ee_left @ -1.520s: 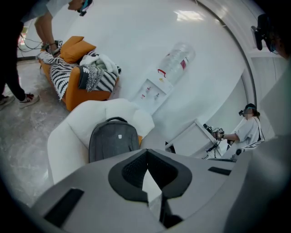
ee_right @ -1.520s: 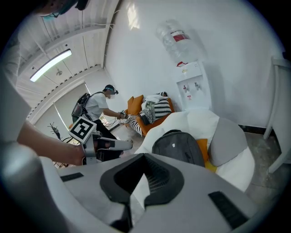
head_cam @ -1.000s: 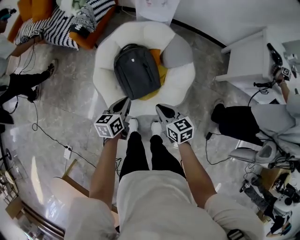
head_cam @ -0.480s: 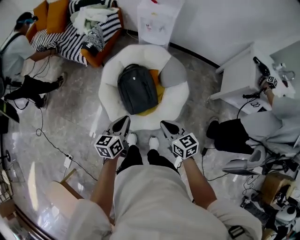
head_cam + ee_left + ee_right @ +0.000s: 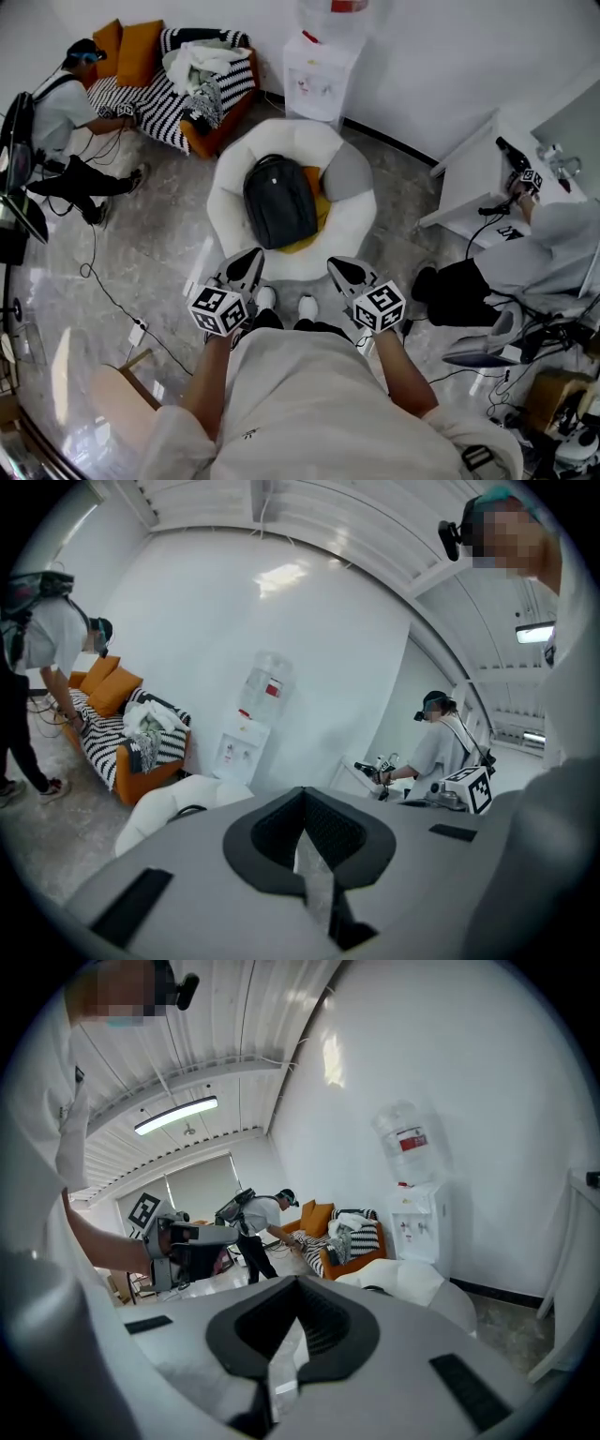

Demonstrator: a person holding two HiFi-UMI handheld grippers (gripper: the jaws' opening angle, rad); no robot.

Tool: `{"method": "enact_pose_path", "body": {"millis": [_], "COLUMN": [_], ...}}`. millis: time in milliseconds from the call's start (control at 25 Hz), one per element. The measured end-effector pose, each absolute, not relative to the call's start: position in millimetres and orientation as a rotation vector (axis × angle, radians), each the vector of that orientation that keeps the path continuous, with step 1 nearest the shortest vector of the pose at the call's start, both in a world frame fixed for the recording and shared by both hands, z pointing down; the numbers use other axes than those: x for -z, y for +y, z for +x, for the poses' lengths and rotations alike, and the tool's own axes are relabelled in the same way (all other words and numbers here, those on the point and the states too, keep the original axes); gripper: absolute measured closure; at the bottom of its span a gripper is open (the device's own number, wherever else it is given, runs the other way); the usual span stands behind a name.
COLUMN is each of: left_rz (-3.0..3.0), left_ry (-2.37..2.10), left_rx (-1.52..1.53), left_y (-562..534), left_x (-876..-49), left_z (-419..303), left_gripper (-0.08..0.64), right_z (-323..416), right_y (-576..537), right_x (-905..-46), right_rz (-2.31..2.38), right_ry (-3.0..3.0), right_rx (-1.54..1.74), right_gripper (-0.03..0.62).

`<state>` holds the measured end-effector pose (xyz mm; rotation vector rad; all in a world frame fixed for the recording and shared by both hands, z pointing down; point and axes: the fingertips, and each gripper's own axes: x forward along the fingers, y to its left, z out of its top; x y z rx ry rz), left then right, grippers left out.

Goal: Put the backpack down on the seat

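A dark grey backpack [image 5: 279, 202] lies flat on the round white seat [image 5: 232, 183], beside a yellow cushion [image 5: 314, 183] and a grey one [image 5: 345, 173]. Both grippers are held in front of the person's body, short of the seat's front edge and apart from the backpack. The left gripper [image 5: 249, 262] is shut with nothing in it, and its tip [image 5: 305, 797] points over the seat [image 5: 173, 803]. The right gripper [image 5: 338, 269] is shut and empty too; from it the seat [image 5: 408, 1283] shows ahead past the closed tip [image 5: 298, 1286].
An orange sofa [image 5: 187, 75] with striped cloth and clothes stands at the back left, a water dispenser [image 5: 323, 61] behind the seat. A person [image 5: 70, 112] sits at the left, another [image 5: 548, 248] by a white table [image 5: 473, 173]. A cable and power strip [image 5: 137, 328] lie on the floor.
The view has drawn back from the seat: seat and backpack look smaller and farther. Both grippers stay shut and empty at about the same place before the body.
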<state>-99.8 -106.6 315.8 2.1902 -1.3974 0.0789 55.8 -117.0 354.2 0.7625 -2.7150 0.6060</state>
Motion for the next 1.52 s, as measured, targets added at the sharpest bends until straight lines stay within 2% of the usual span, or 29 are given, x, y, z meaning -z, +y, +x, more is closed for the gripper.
{"method": "enact_pose_path", "body": {"millis": [240, 640, 1520], "left_rz": [2.229, 2.216, 2.222], "left_ry": [-1.427, -1.541, -1.577], "left_rx": [-0.076, -0.092, -0.108], "left_y": [-92.6, -64.1, -93.2], "left_x": [-294.7, -271.3, -273.7], "left_z": [-94.5, -130.4, -169.1], "left_gripper": [0.543, 0.545, 0.545], "right_z": [68.2, 82.6, 66.4], "right_y": [-113.2, -112.2, -123.6], "right_x": [-327.2, -284.2, -279.4], "right_rz": [0.765, 0.817, 0.974], "right_ry": [-2.759, -2.809, -2.767], "right_rx": [-0.54, -0.456, -0.422], "right_gripper": [0.569, 0.569, 0.569]}}
